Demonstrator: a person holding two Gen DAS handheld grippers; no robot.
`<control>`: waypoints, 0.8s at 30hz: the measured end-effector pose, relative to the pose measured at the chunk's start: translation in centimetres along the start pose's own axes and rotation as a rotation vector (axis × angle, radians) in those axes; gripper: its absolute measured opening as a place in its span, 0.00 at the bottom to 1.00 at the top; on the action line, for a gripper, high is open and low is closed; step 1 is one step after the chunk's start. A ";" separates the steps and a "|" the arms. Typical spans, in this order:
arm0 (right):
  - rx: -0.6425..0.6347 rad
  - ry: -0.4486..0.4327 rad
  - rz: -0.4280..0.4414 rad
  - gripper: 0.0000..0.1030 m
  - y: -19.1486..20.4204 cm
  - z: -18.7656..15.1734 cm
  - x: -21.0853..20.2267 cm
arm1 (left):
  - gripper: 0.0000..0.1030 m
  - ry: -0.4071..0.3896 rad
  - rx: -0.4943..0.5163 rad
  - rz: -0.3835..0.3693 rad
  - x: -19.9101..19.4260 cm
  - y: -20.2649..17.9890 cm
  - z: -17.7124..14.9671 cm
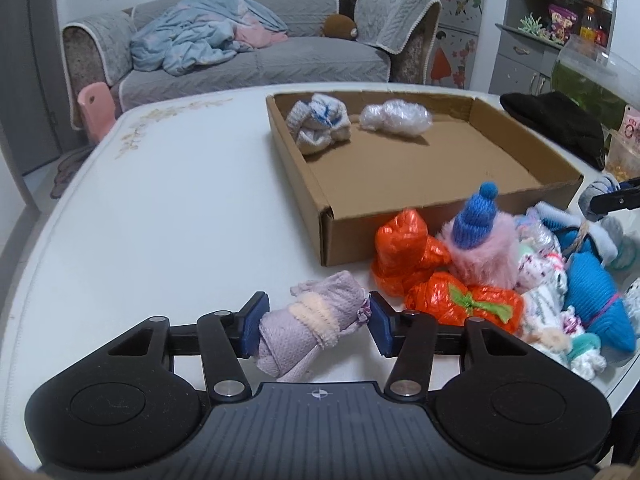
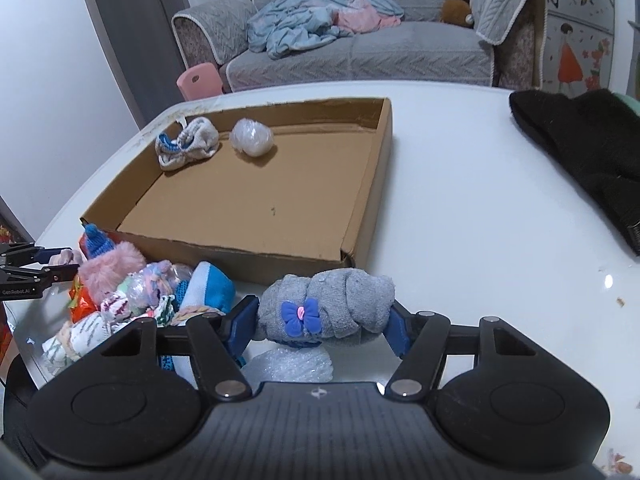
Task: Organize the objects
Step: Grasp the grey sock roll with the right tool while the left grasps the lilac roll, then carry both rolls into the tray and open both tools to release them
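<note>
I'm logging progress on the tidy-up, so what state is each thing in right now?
Left tongs: shut on lilac roll.
Lilac roll: gripped, not yet boxed.
Right tongs: shut on grey roll.
Grey roll: gripped, near box's front wall.
Box: open, mostly bare.
White sock roll: in box, far corner.
Plastic ball: in box beside it.
Pile: unsorted, outside box.

1. My left gripper's pads were dark blue, and the rolled sock between them was pale lilac with a peach band.
2. My right gripper carried a grey sock roll with a blue bow, pink at its centre.
3. The cardboard tray was plain brown.
4. Inside it I saw a white-and-blue sock bundle and a clear plastic wad.
5. The crinkled bags were orange, one tied green.
6. The fluffy pink roll wore a blue knitted hat.
</note>
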State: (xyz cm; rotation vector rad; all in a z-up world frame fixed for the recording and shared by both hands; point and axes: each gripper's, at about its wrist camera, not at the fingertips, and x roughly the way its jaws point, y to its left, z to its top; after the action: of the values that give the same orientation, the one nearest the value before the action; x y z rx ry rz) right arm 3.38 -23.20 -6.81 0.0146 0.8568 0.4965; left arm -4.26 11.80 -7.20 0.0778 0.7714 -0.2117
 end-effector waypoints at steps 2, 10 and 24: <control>-0.006 -0.009 -0.004 0.59 0.0 0.2 -0.5 | 0.57 -0.006 0.000 0.004 -0.6 0.1 0.6; -0.049 -0.058 -0.021 0.59 0.2 2.2 -3.0 | 0.57 -0.057 0.022 0.029 -3.3 0.0 4.6; -0.192 -0.183 0.008 0.59 3.8 9.9 -4.8 | 0.57 -0.147 0.104 0.015 -5.1 -0.7 15.5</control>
State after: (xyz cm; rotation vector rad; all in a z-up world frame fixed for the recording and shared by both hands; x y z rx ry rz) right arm 6.38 -20.07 3.93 -0.1107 0.6277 0.5742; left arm 2.60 9.62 7.42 0.1653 0.6134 -0.2403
